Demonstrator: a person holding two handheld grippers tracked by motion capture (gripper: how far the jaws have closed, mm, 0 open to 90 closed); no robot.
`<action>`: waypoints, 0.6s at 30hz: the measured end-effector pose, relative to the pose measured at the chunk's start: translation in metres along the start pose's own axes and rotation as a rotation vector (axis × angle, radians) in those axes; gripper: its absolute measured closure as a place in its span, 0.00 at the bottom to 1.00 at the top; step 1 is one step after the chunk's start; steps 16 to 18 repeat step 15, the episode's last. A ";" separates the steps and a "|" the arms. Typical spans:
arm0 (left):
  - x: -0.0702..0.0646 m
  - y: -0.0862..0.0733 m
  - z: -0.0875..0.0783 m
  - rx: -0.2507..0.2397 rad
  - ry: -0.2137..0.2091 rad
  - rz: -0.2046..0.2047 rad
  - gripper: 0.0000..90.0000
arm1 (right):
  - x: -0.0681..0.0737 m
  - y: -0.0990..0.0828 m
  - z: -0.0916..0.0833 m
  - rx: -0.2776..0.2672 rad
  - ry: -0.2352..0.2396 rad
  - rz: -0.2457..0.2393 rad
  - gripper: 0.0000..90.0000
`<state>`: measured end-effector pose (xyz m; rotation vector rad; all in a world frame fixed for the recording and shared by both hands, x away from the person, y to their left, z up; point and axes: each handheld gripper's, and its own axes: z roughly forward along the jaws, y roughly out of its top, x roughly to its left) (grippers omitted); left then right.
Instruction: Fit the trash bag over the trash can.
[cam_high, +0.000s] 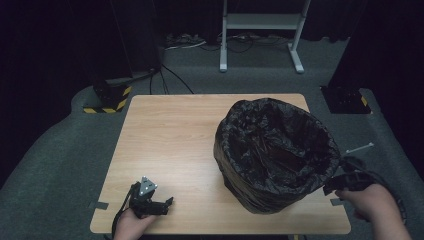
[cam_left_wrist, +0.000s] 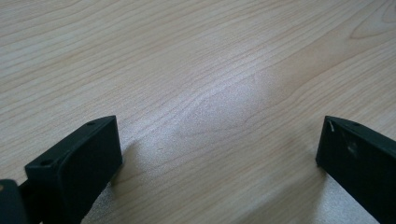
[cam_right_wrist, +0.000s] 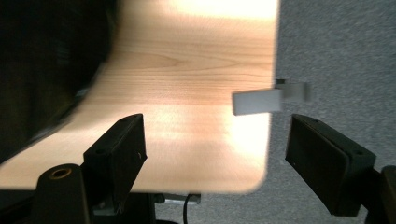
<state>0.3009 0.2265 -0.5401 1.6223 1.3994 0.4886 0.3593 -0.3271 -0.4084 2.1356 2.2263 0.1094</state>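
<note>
Wooden table (cam_high: 170, 145), light grain, on grey carpet (cam_high: 60, 150); dark surroundings, white stand frame (cam_high: 260, 22) at 12 o'clock beyond the far edge.

Bin lined with a black bag (cam_high: 277, 150) stands upright on the right half of the table, mouth open, bag folded over the rim. Bag crinkled and glossy; inside too dark to read.

Right gripper (cam_high: 334, 186) sits at about 4 o'clock from the bin, just beside its lower right side, over the table's near right corner. In the right gripper view its jaws stand wide apart, nothing between them; table corner and carpet below, the bag's dark blur at 9 o'clock. Contact with the bag: cannot tell.

Left gripper (cam_high: 167, 202) at about 8 o'clock from the bin, well apart from it, low over the near left of the table. Jaws spread wide, holding nothing, bare wood beneath.

Grey tape strip (cam_right_wrist: 258, 101) on the table's right edge, between the right jaws and slightly ahead.
</note>
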 end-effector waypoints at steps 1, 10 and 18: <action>0.000 0.000 0.000 0.003 0.000 0.006 0.00 | 0.002 -0.001 0.015 0.009 0.005 0.003 0.22; 0.000 0.000 0.000 -0.003 0.000 0.003 0.00 | 0.011 -0.010 0.070 0.051 -0.013 -0.010 0.21; 0.000 0.000 0.000 -0.008 0.000 -0.002 0.00 | 0.011 -0.012 0.075 0.038 -0.021 -0.013 0.20</action>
